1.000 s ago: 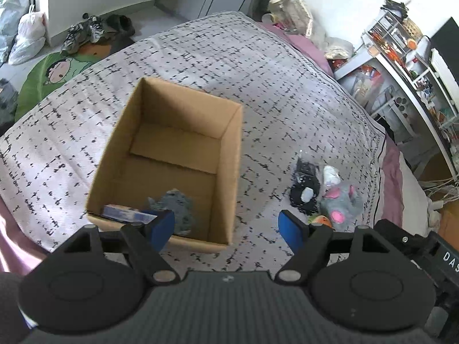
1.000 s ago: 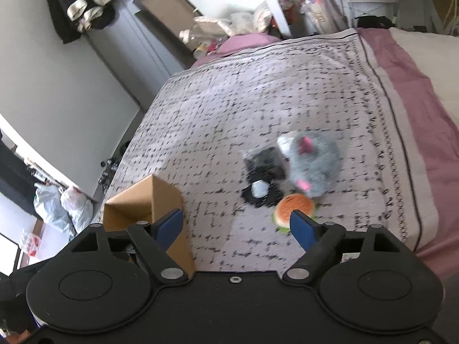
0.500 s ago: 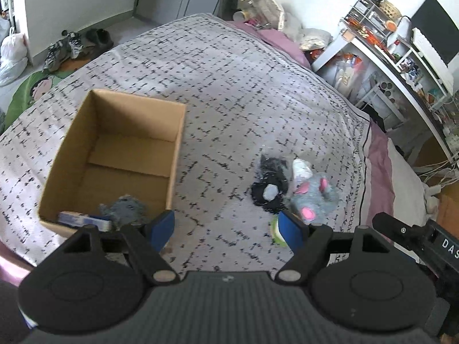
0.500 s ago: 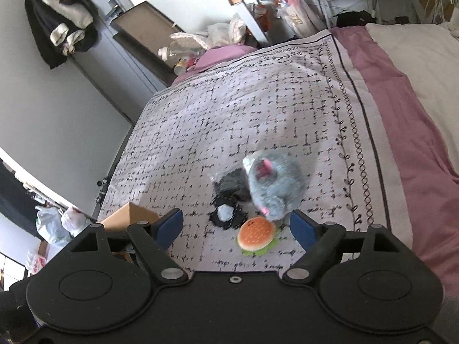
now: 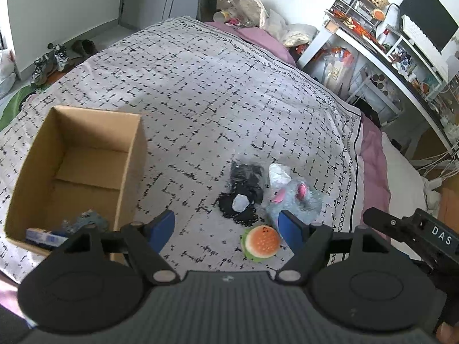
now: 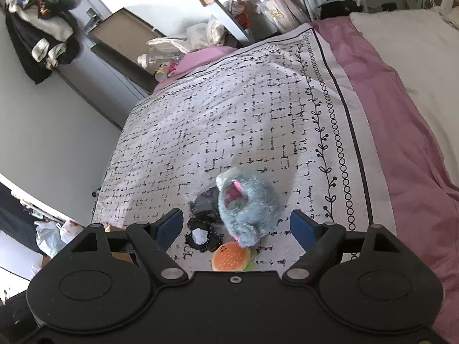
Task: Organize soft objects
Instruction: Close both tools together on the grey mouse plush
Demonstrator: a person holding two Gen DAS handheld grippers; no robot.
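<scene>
Inside cardboard box (image 5: 86,154): grey plush (image 5: 89,220), blue packet (image 5: 43,236).

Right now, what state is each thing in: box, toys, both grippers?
Cardboard box: open on the bed, upright, a grey soft item and a blue-and-white item inside.
Burger plush: loose on the bedspread, outside the box.
Grey mouse plush: lying on the bedspread, in clear wrap.
Black bagged item: lying beside the mouse.
Left gripper: open, empty.
Right gripper: open, empty.
</scene>
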